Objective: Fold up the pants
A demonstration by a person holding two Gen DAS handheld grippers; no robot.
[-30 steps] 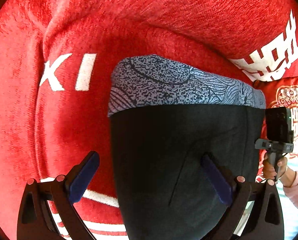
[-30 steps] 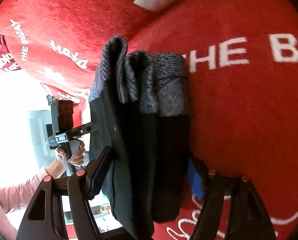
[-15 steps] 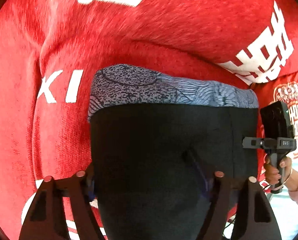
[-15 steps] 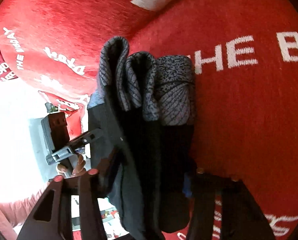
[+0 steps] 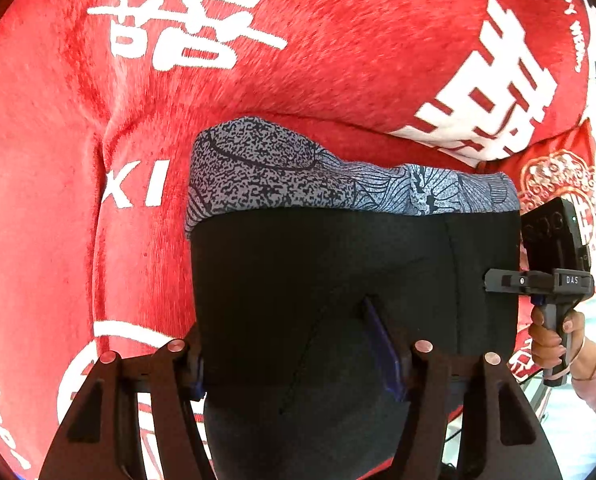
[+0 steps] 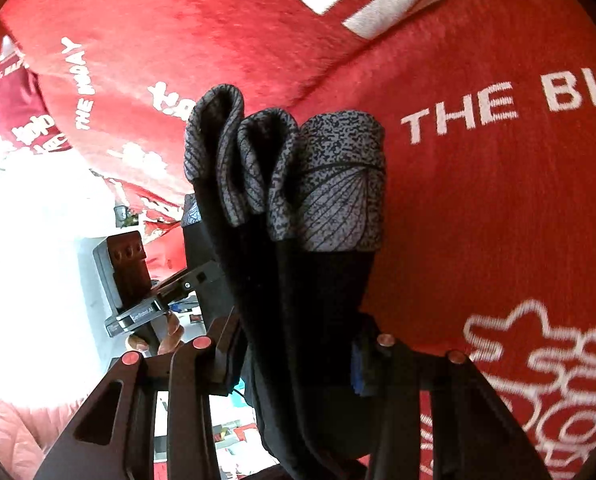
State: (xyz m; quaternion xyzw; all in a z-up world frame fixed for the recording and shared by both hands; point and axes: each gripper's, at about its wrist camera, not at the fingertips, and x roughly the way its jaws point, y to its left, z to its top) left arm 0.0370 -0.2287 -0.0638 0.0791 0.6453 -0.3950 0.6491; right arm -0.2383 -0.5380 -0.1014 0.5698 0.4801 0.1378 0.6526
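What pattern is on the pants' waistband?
Grey with black speckles and fine leaf-like lines on the waistband; clearest in the left wrist view.

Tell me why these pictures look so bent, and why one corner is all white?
Left wrist view: the fisheye lens bends the red blanket and darkens the round frame's corners; the pants look sharp. Right wrist view: strong light washes out the left side, and the white lettering is slightly smeared, while the stacked patterned waistband stays clear.
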